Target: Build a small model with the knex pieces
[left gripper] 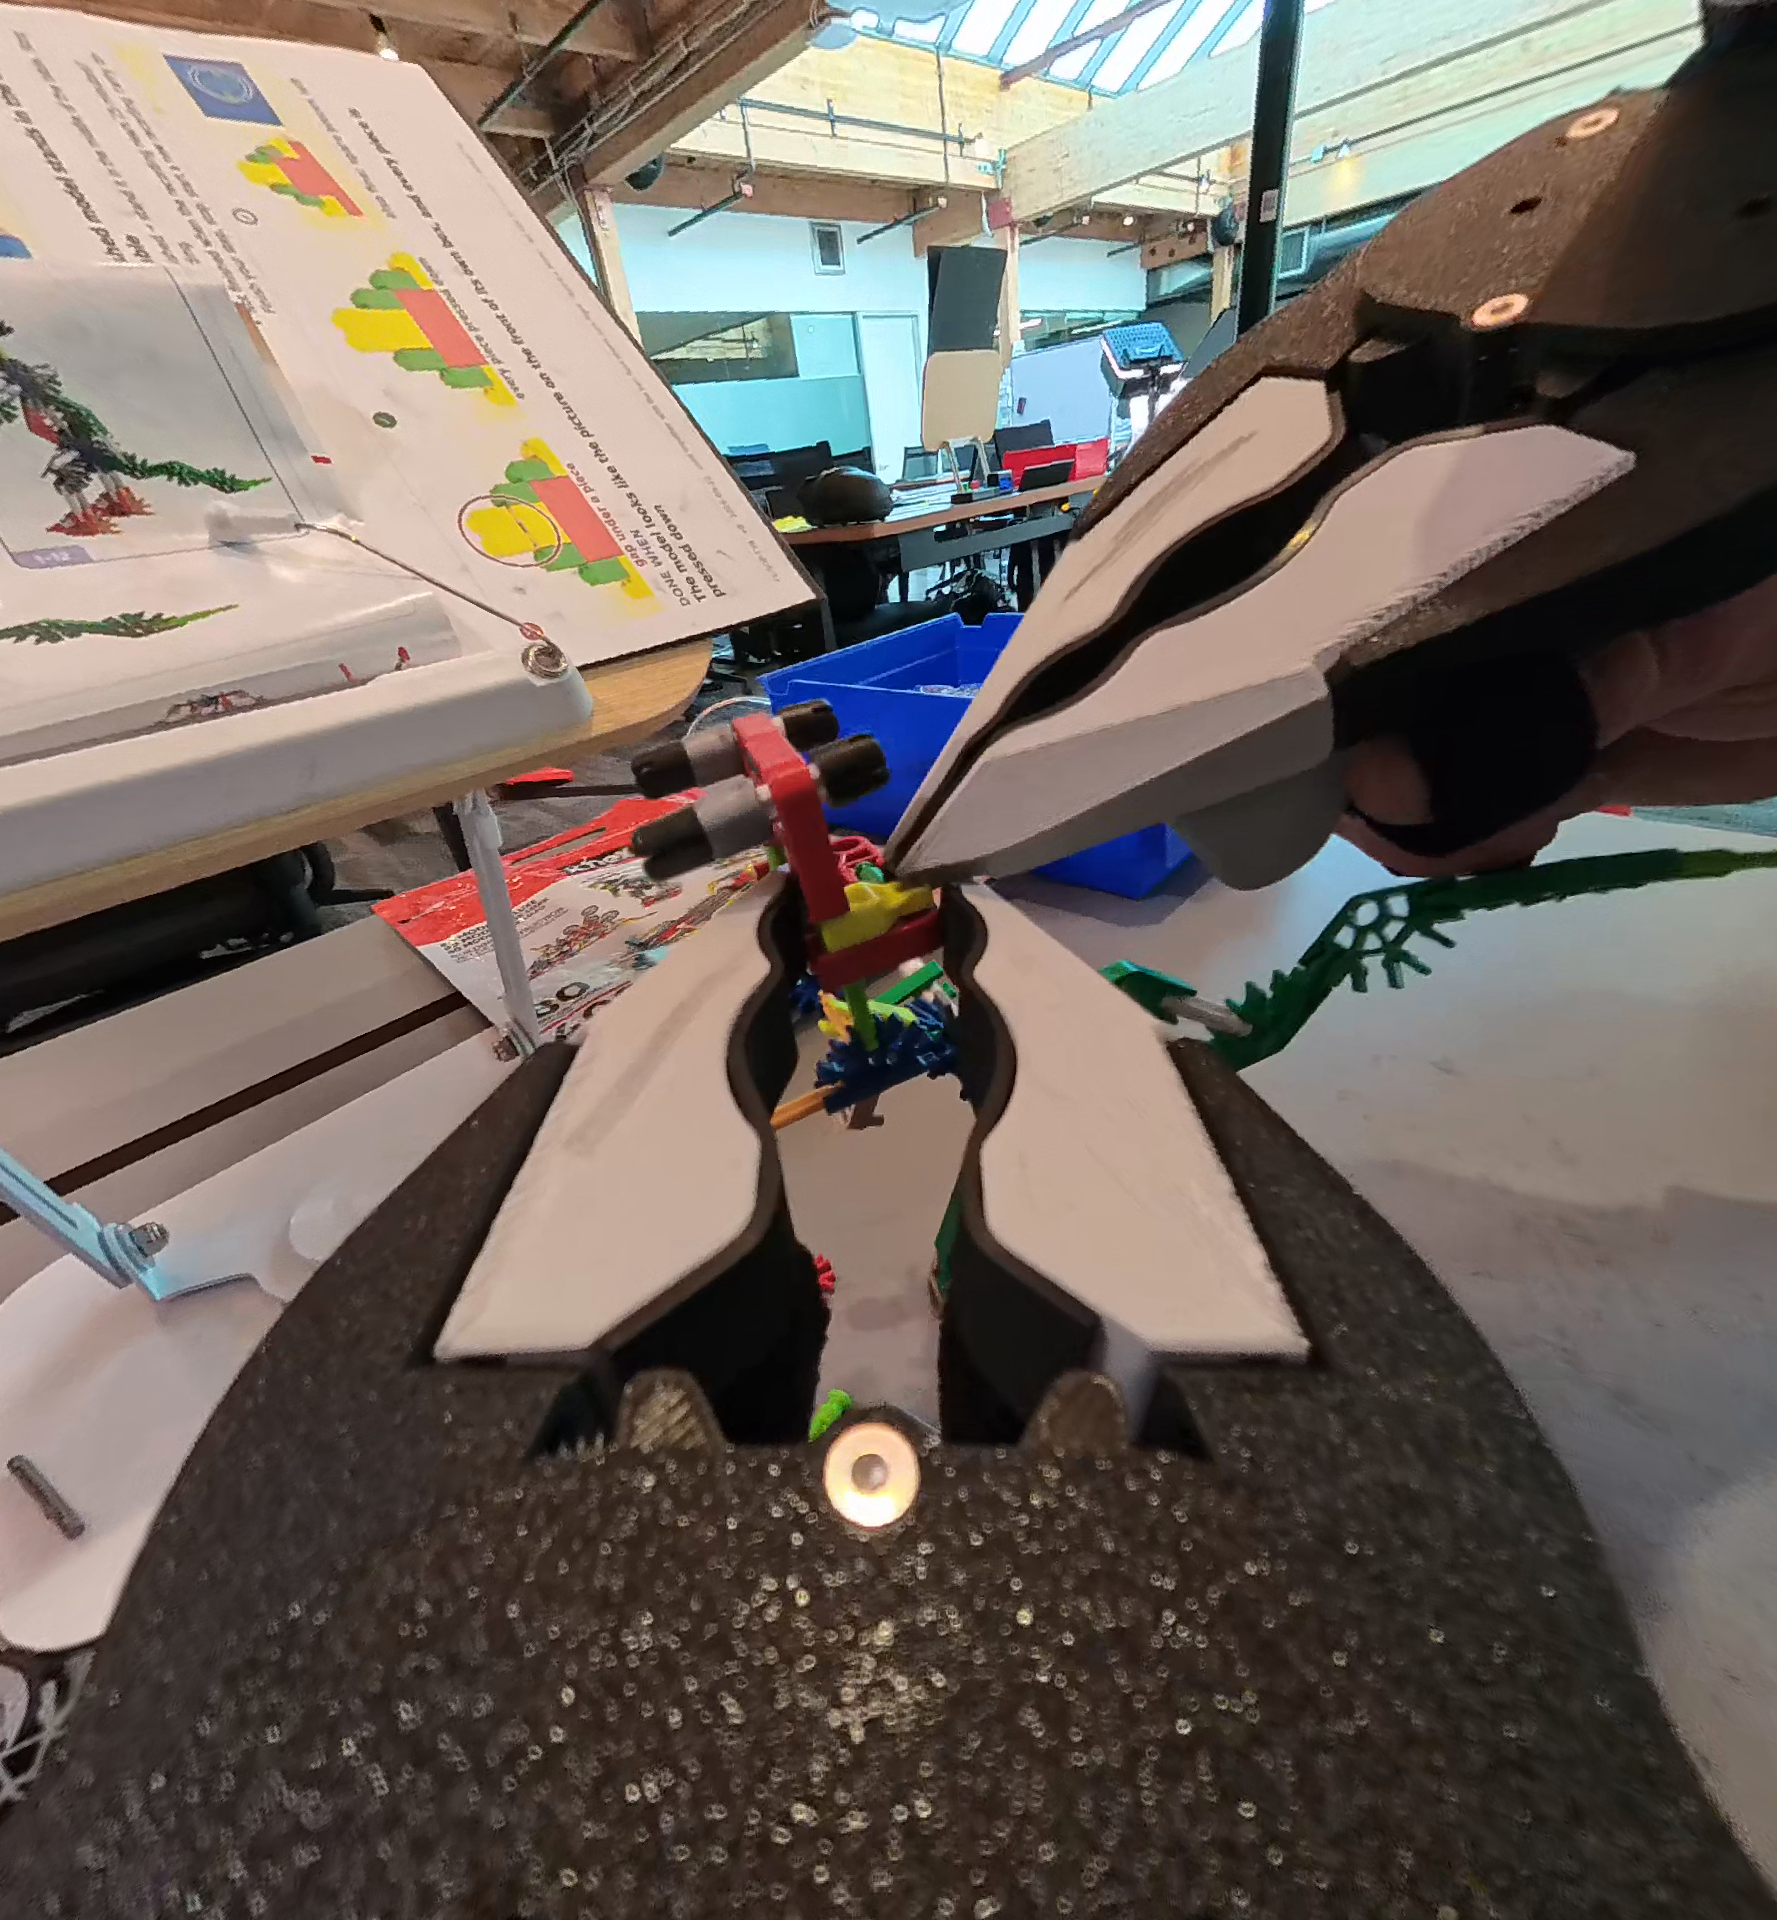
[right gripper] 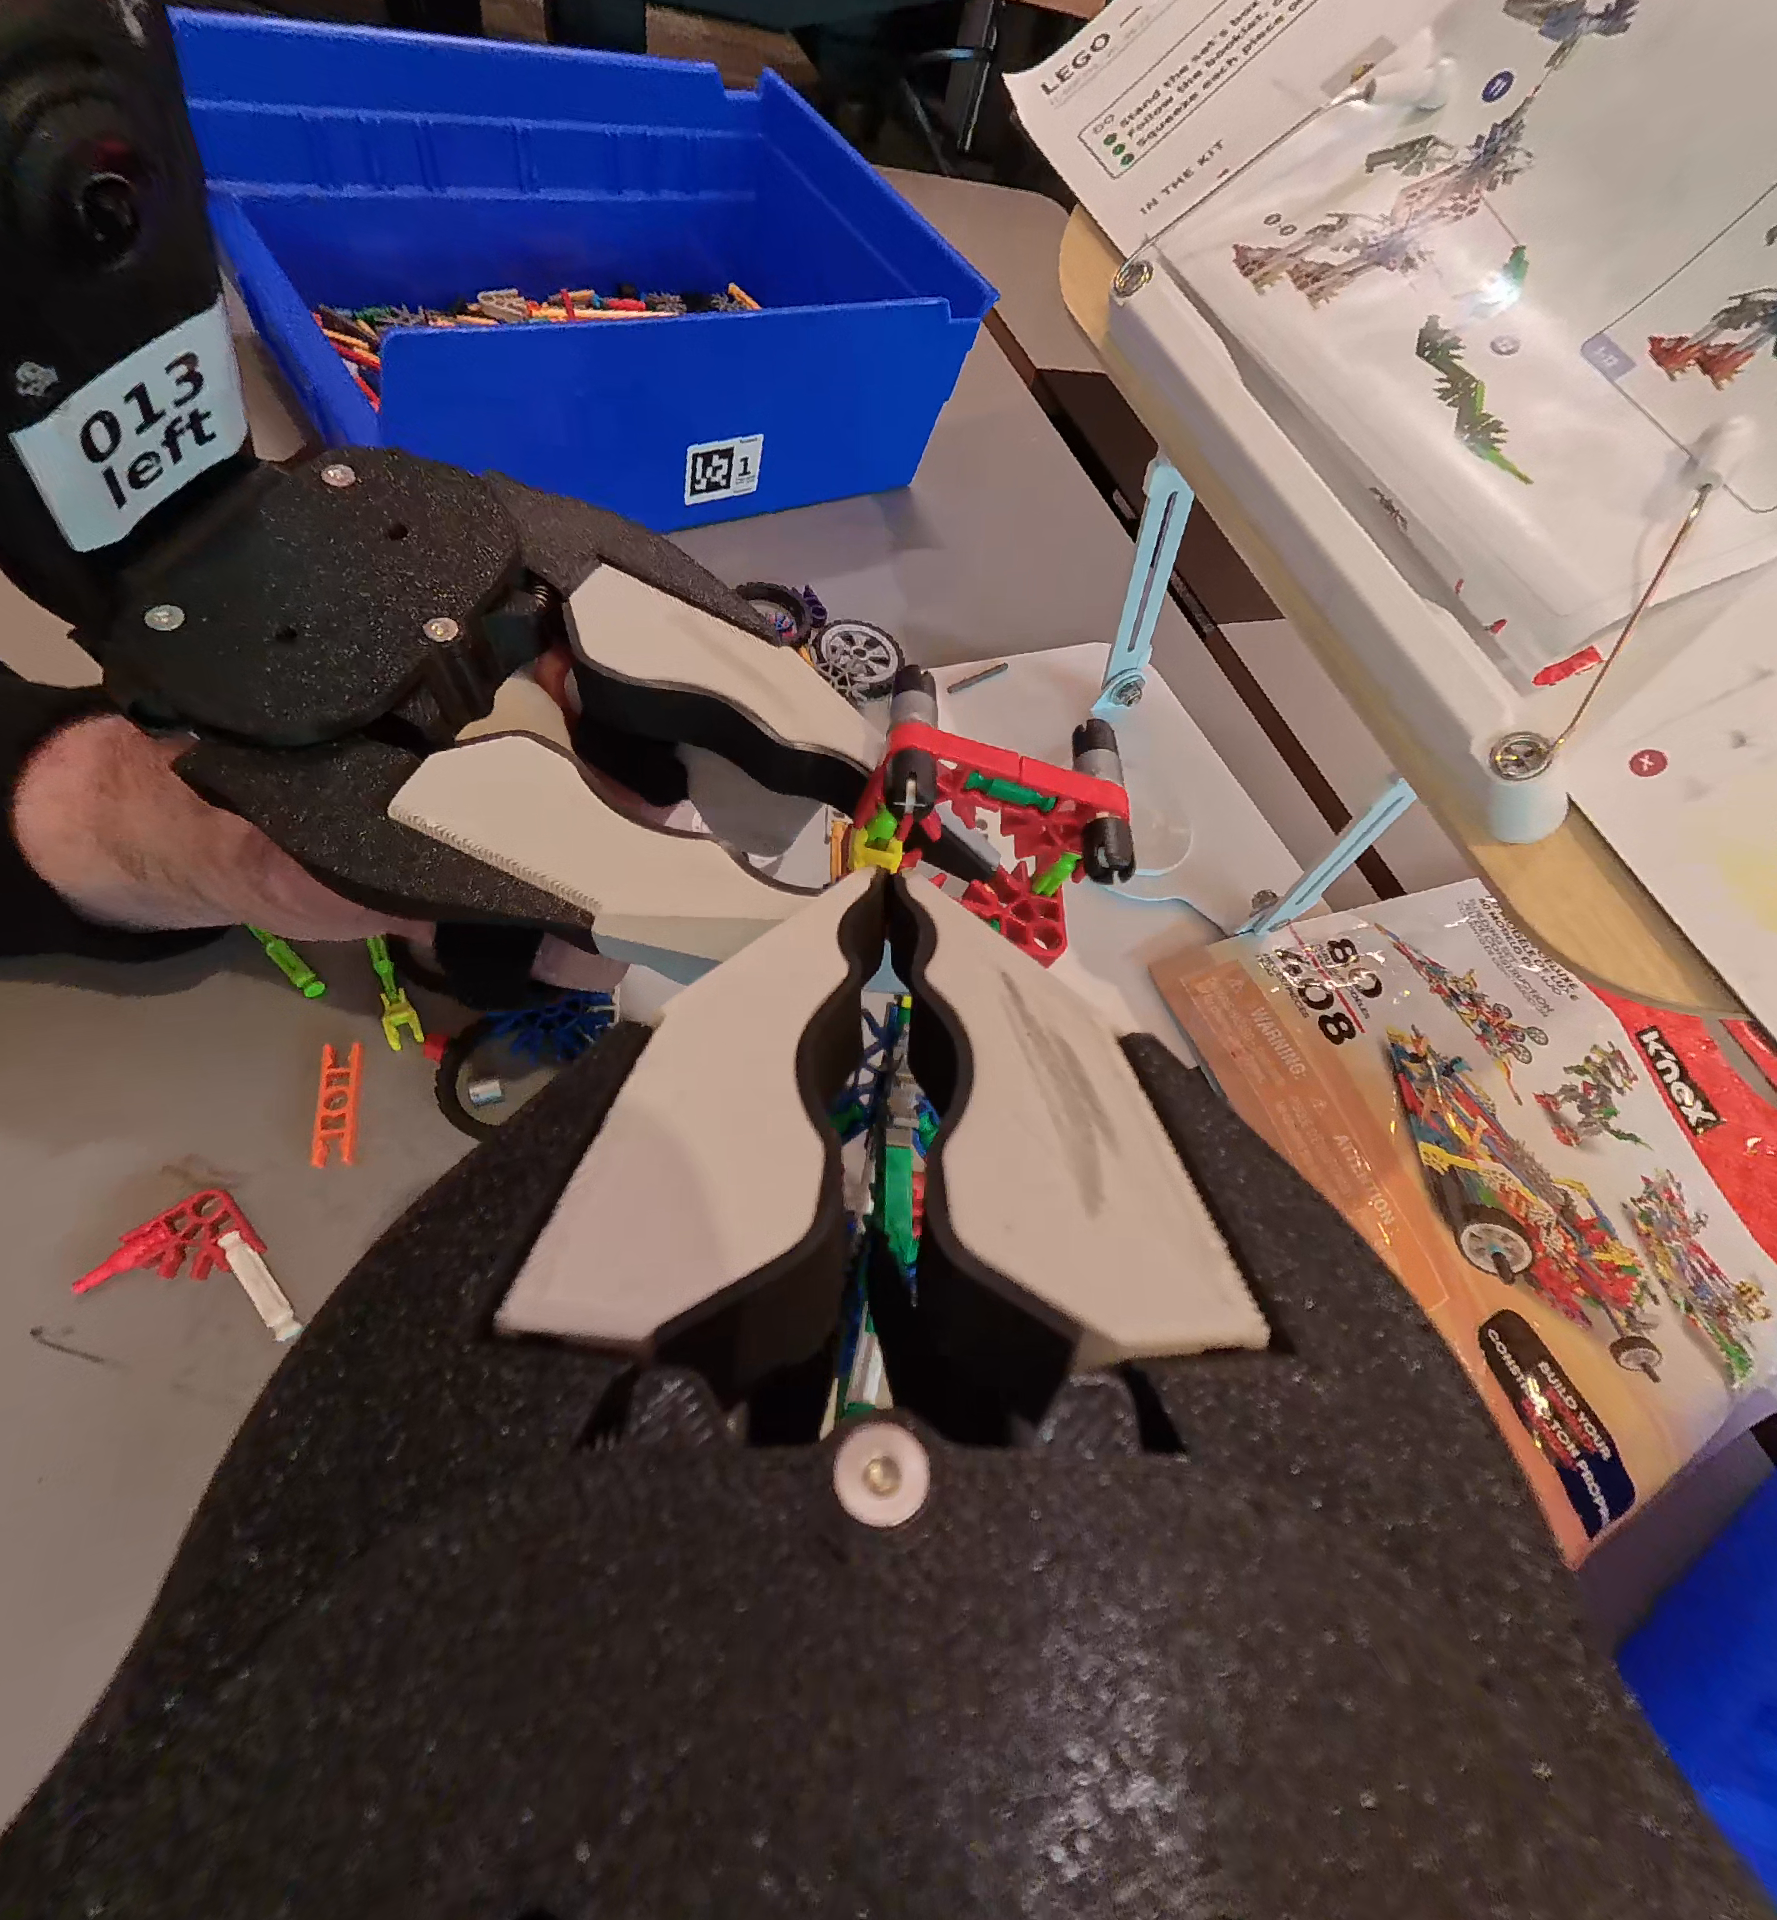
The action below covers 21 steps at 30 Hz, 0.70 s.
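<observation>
Red, yellow and green plastic rods and connectors make up the construction-toy model (left gripper: 842,914) that sits between the two grippers, above the pale grey table (left gripper: 1486,1195). The left gripper (left gripper: 868,920) is clamped on the model's red-and-yellow middle, its white fingers (left gripper: 655,1122) pressing in from both sides, with blue and green connectors showing in the gap below. From the right wrist view the same model (right gripper: 977,821) shows a red frame carrying grey-and-black stub rods at its corners. The right gripper (right gripper: 884,883) has its fingertips drawn together at a small yellow connector (right gripper: 882,854) on the model; whether it truly pinches that piece or only touches it with closed tips I cannot tell. In the left wrist view this right gripper (left gripper: 899,862) comes in from the upper right, tips meeting the yellow piece. A long green toothed strip (left gripper: 1435,925) lies on the table to the right. A blue parts bin (right gripper: 655,395) full of loose rods stands behind, a tilted instruction board (left gripper: 240,364) with pictures of the model stands to one side, and a printed toy bag (right gripper: 1486,1143) lies beneath it. Loose pieces lie on the table: an orange ladder piece (right gripper: 335,1103), a red connector with a white rod (right gripper: 198,1247), and a wheel (right gripper: 863,649).
</observation>
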Tool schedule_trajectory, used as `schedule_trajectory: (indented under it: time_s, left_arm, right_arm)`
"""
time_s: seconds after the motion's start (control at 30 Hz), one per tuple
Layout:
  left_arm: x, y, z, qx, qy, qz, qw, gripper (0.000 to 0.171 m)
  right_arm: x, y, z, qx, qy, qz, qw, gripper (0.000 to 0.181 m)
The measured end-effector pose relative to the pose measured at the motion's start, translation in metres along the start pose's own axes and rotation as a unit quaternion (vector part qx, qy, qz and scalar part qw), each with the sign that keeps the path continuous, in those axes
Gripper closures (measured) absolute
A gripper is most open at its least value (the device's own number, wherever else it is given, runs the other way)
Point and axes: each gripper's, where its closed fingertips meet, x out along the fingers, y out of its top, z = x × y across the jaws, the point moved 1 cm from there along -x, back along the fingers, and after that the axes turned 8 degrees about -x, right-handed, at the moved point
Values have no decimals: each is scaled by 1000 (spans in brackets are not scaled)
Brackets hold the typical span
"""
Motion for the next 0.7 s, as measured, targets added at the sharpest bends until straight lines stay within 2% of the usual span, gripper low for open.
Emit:
schedule_trajectory:
  time_s: [0.2, 0.4, 0.47, 0.5, 0.7]
  left_arm:
    - [1, -1, -1, 8, 5, -8, 1000, 151]
    - [3, -1, 0, -26, -17, -1, 1000, 151]
    - [4, 0, -1, -16, -15, -3, 1000, 150]
    - [3, 1, -1, -15, -16, 1, 1000, 150]
    - [4, -2, 0, 9, -14, -4, 1000, 149]
  right_arm:
    - [2, 0, 0, -8, 9, -6, 1000, 181]
    - [0, 0, 3, -16, 10, -17, 1000, 181]
    - [-4, 1, 6, -11, 8, -15, 1000, 180]
    - [-6, 1, 7, -10, 8, -16, 1000, 174]
    - [-4, 0, 1, -15, 15, -33, 999, 176]
